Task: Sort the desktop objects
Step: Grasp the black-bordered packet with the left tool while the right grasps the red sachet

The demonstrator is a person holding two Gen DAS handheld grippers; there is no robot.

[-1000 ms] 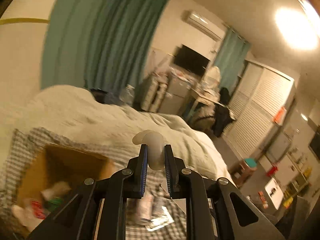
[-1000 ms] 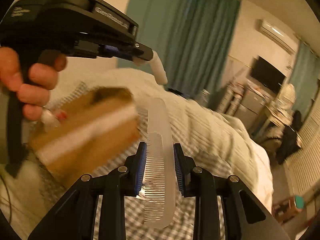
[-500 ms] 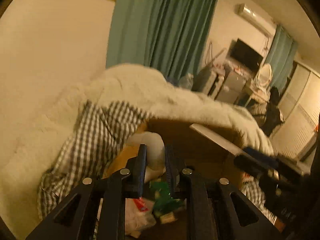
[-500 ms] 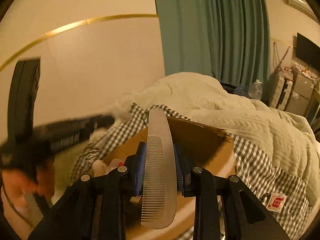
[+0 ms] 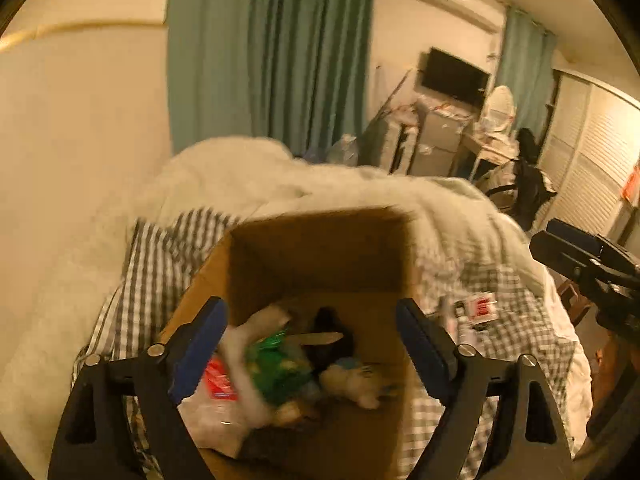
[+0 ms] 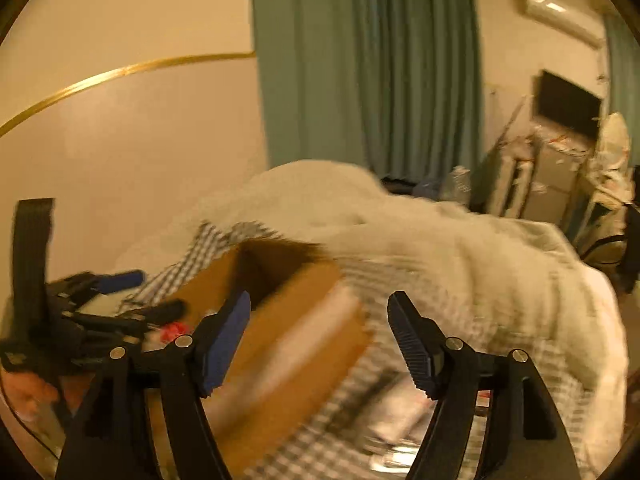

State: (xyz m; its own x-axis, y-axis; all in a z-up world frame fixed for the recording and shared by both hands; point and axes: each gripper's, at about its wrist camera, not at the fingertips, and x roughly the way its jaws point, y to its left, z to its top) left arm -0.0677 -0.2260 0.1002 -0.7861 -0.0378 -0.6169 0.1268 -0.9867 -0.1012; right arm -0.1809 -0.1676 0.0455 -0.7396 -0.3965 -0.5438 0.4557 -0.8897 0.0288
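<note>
An open cardboard box [image 5: 320, 252] sits on a checked cloth on the bed. It holds a white tube-like object [image 5: 256, 324], a green packet [image 5: 276, 368], a red and white packet [image 5: 218, 380], a pale comb [image 5: 316, 338] and other small items. My left gripper [image 5: 312, 312] is open and empty, above the box. My right gripper [image 6: 320, 308] is open and empty, right of the box [image 6: 288, 320], which is blurred. The left gripper also shows at the left of the right wrist view [image 6: 100, 300].
The checked cloth [image 5: 156, 264] spreads around the box, with small packets [image 5: 478, 306] lying right of the box. A white duvet [image 5: 280, 176] lies behind. A wall stands to the left, curtains and furniture at the back.
Both grippers have opened. The white object has left the left gripper and the comb has left the right gripper; both now lie in the box. The right gripper has swung to the right.
</note>
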